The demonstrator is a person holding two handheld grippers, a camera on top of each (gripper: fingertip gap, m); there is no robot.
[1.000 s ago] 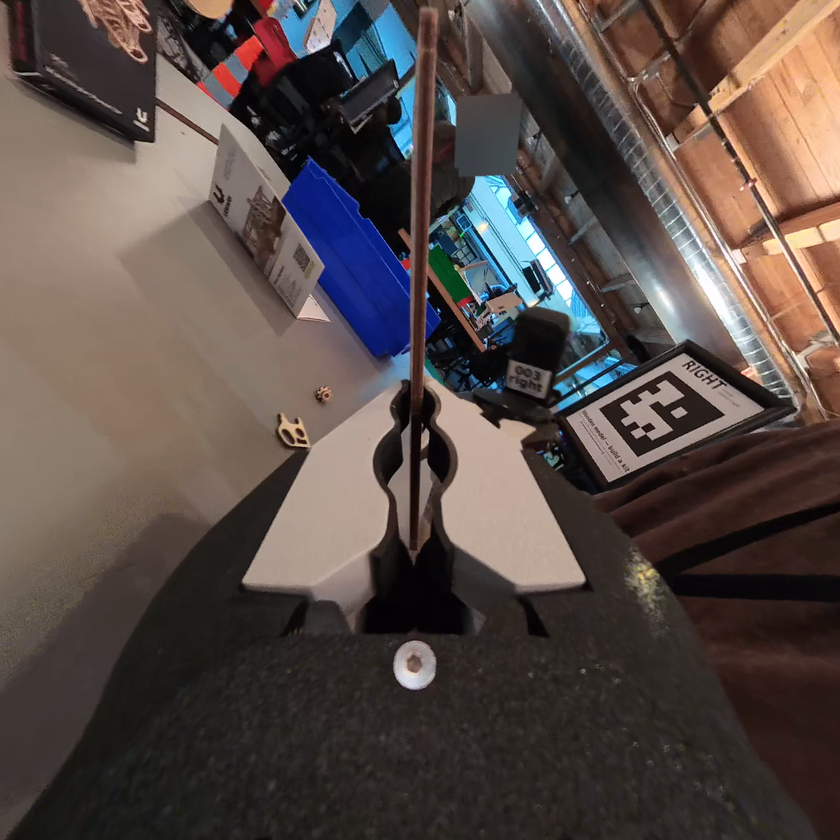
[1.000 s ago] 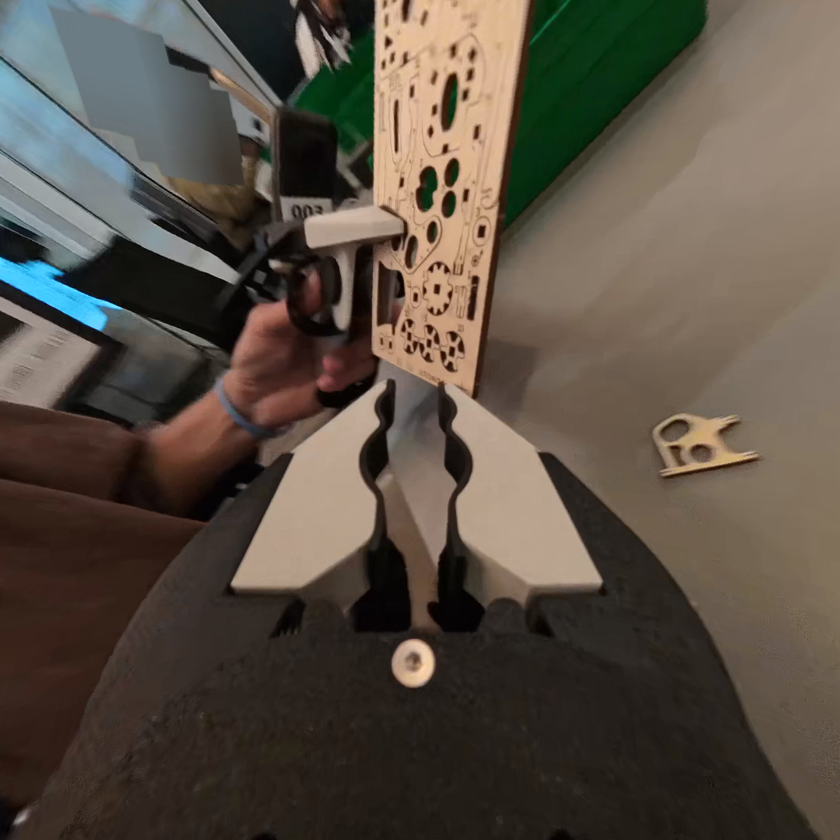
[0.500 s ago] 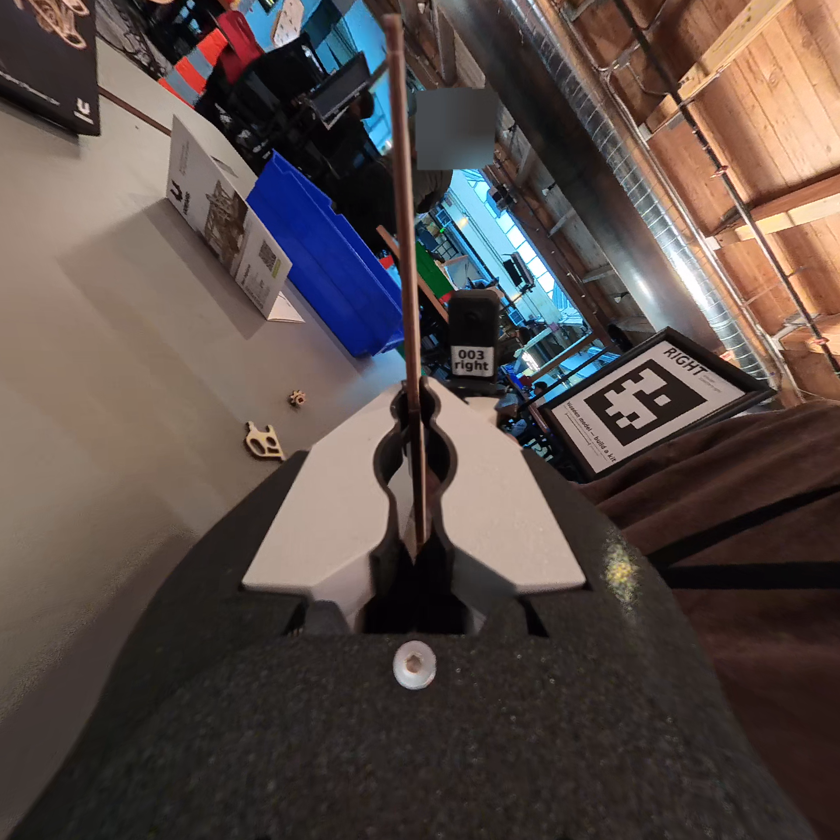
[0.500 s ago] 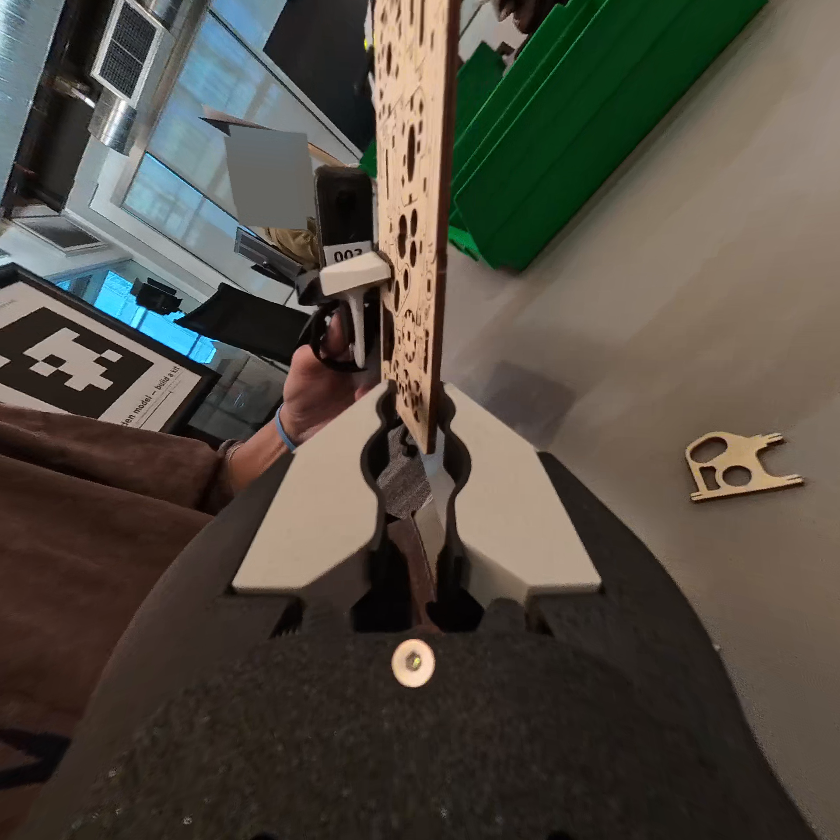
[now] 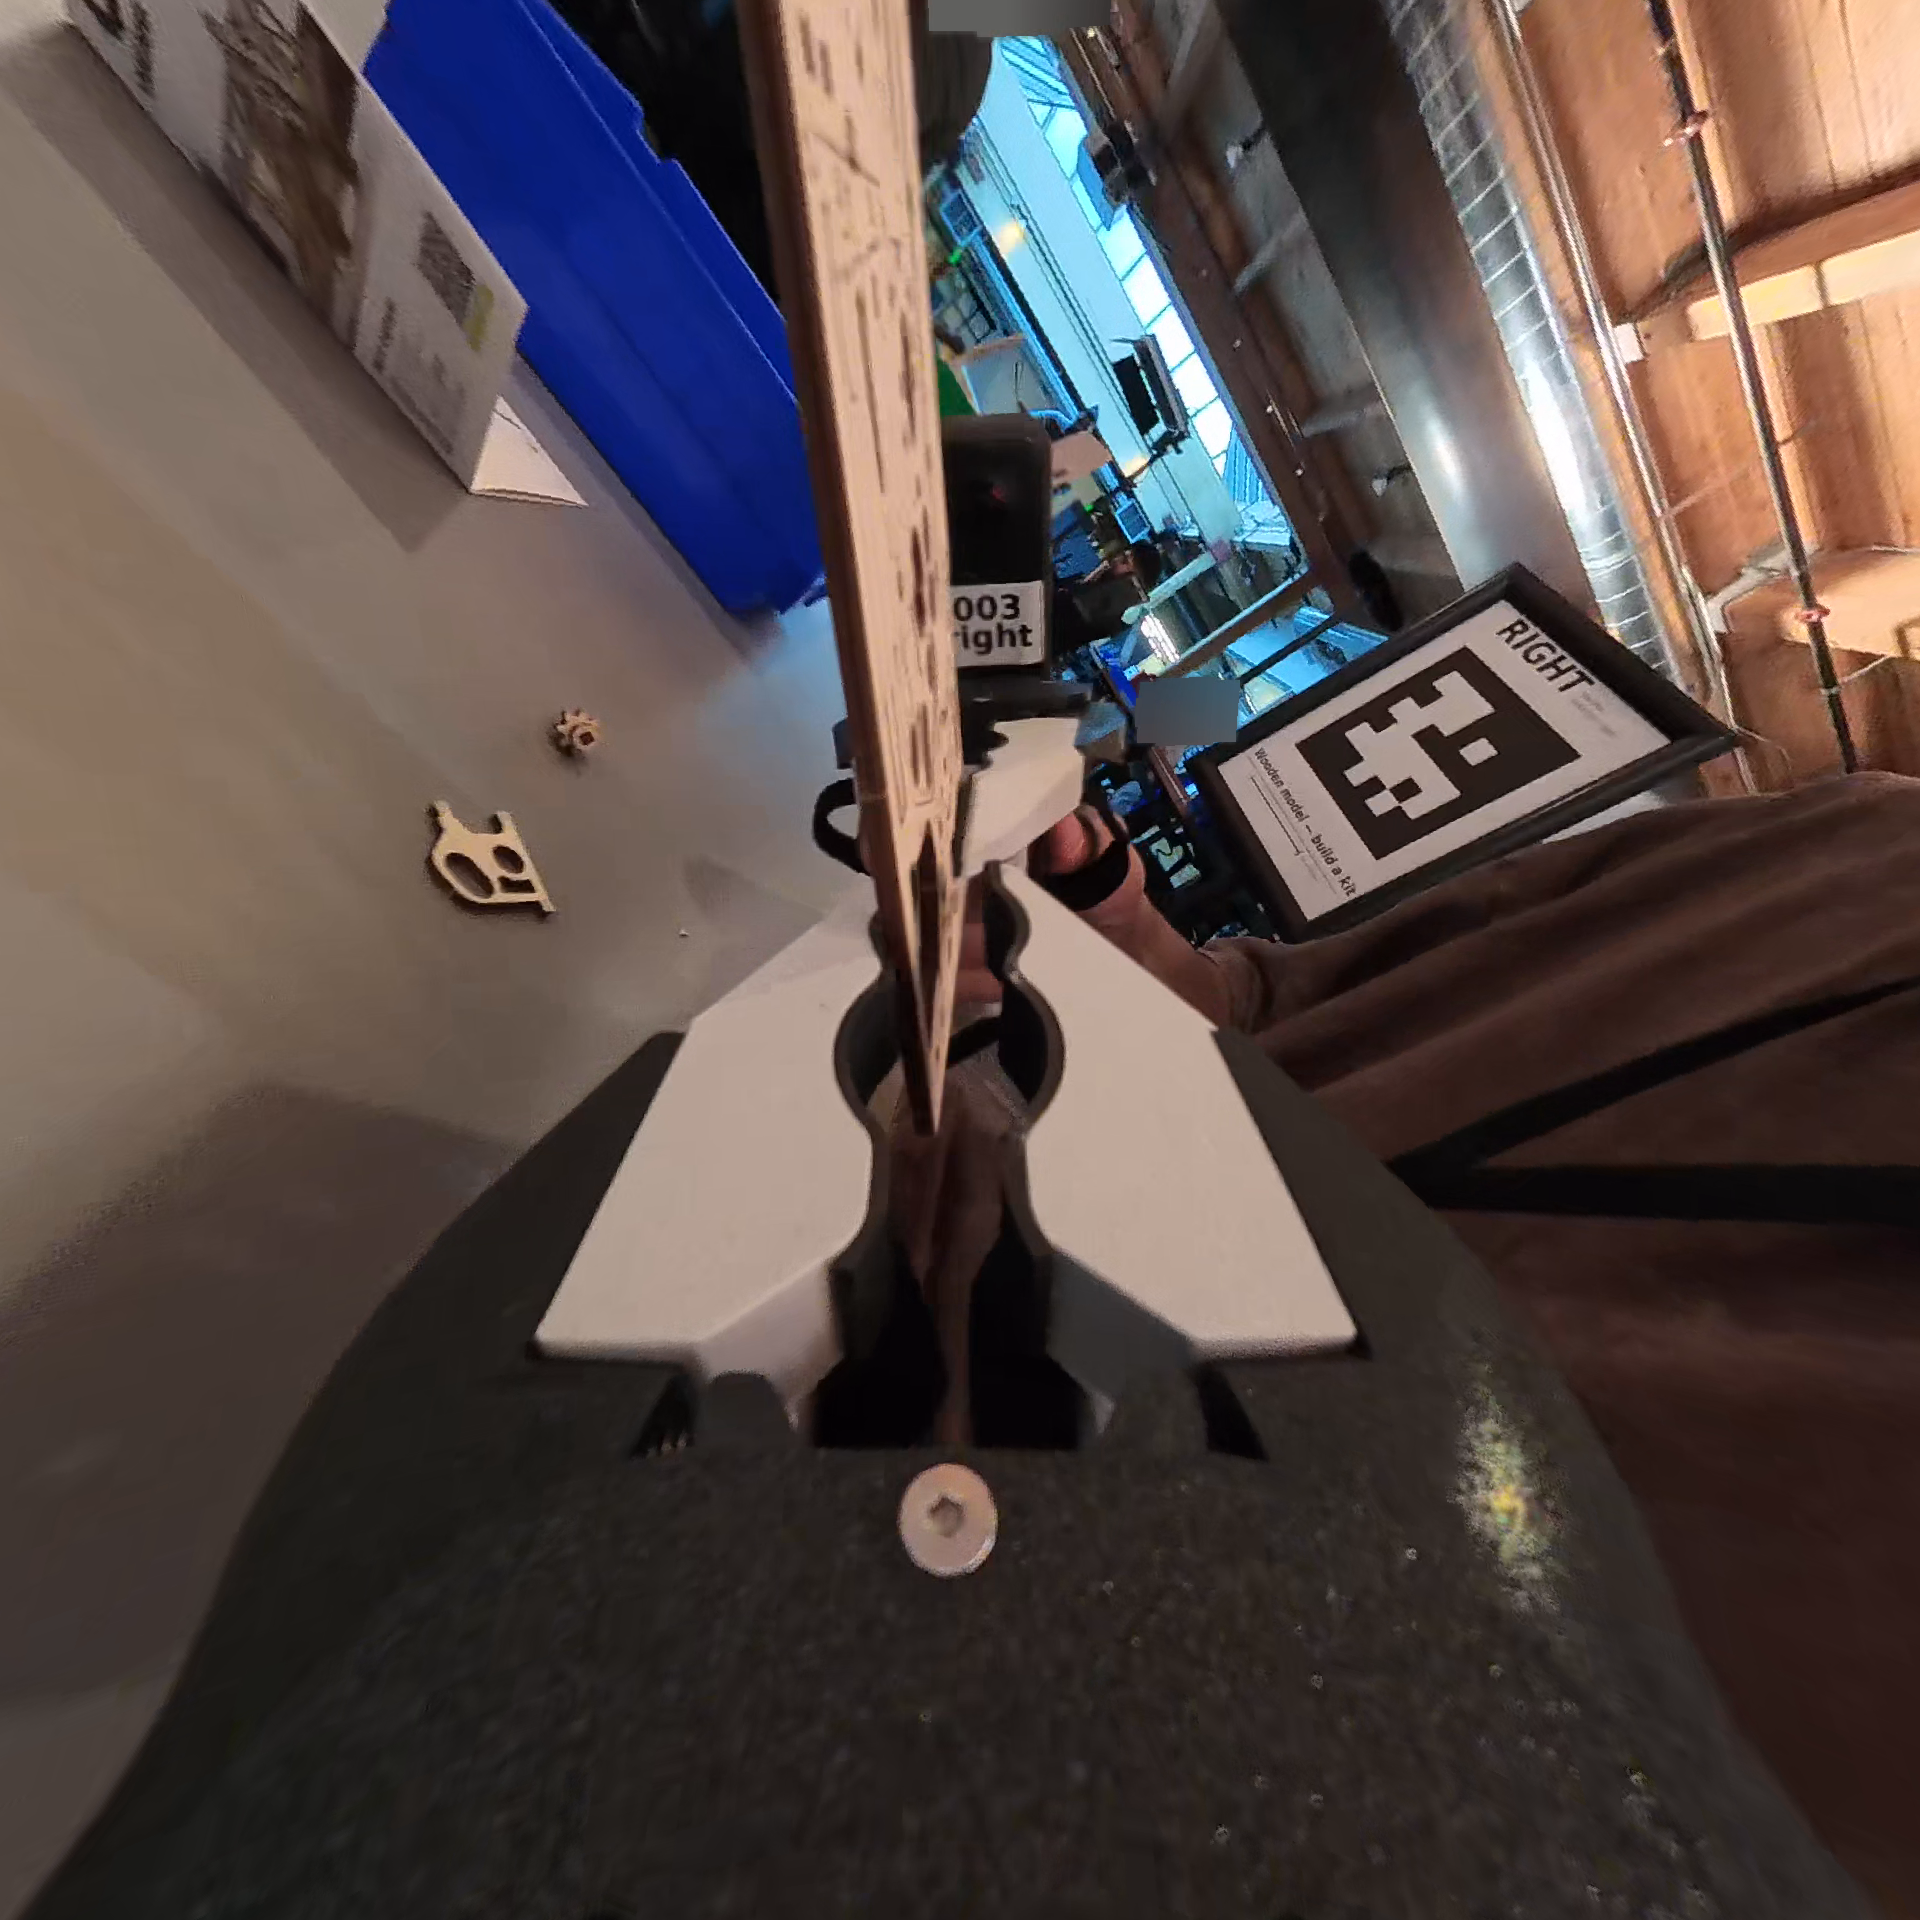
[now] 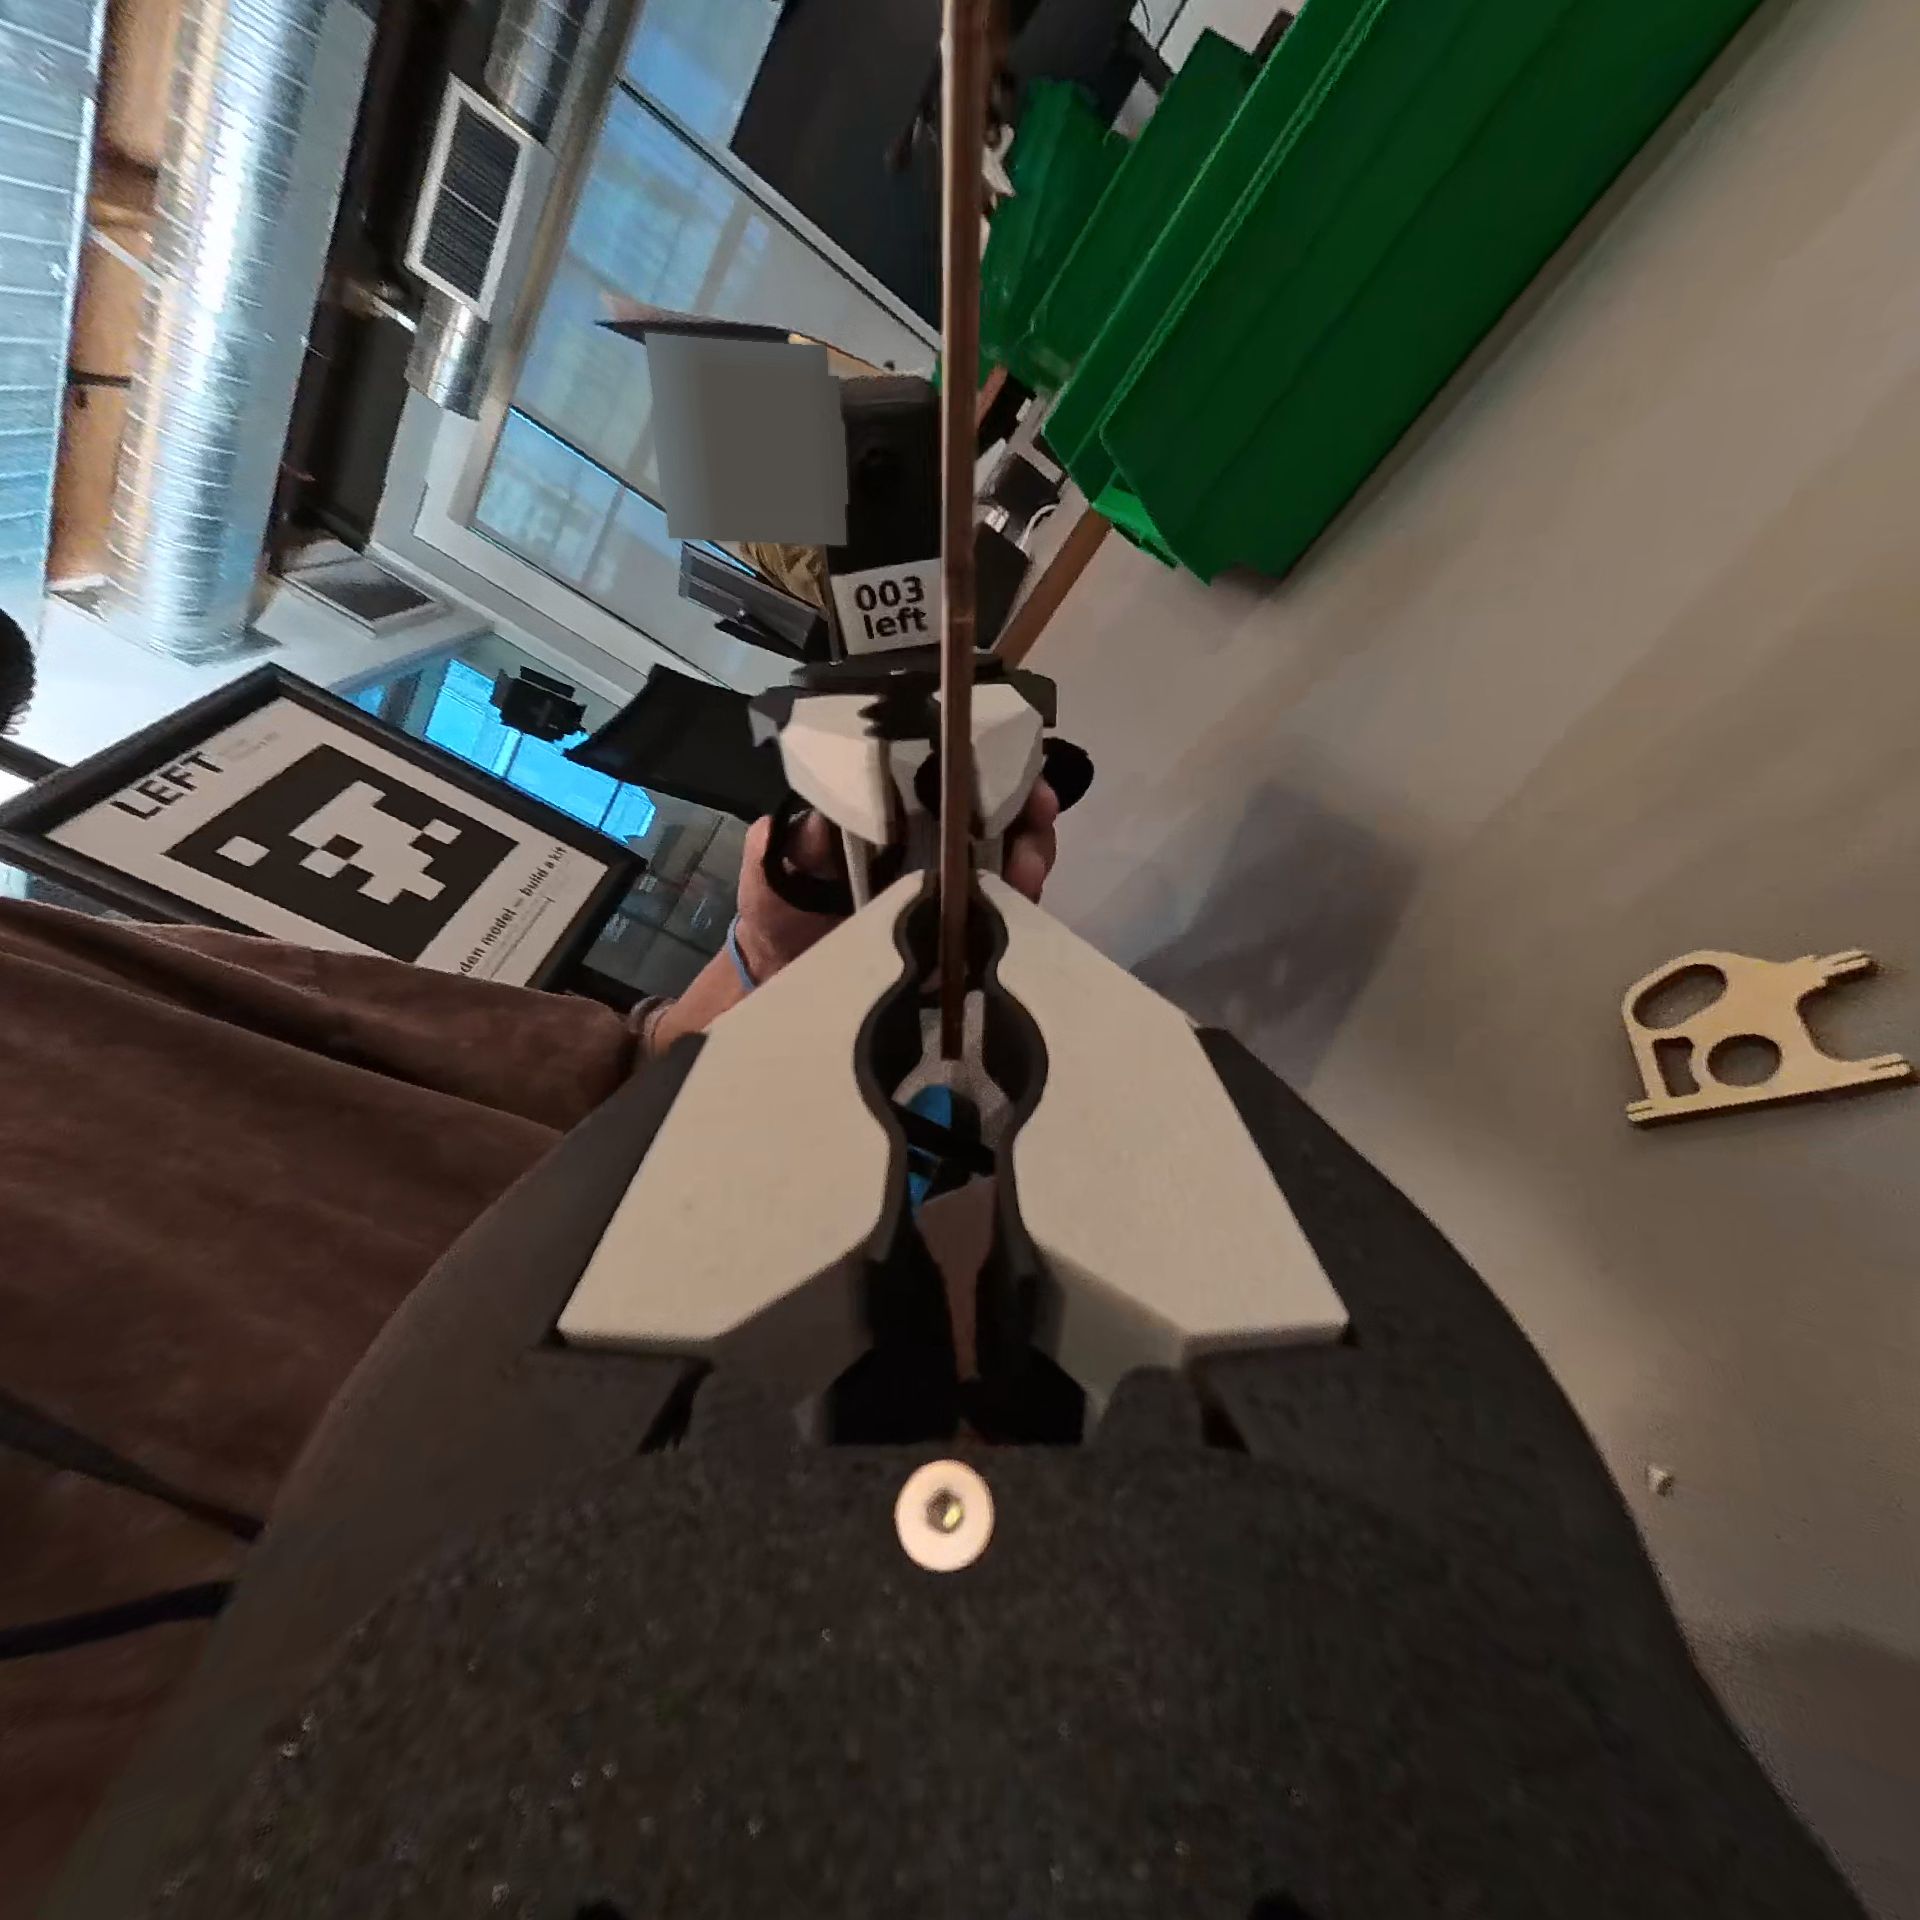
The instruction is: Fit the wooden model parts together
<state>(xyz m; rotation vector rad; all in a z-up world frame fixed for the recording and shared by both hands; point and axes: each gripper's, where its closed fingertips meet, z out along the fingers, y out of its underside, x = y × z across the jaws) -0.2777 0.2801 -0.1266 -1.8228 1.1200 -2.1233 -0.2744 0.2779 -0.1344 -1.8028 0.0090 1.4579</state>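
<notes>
The wooden parts sheet is clamped by both the left hand-held gripper and right hand-held gripper; it should be held steady, flexed gently.

My left gripper points forward with its white fingers nearly closed, pinching at the tips, and my left hand wraps its handle from below, a blue band at the wrist. My right gripper faces it head-on, almost tip to tip, its jaws likewise drawn close. My right hand grips its handle, brown sleeves behind both.
</notes>
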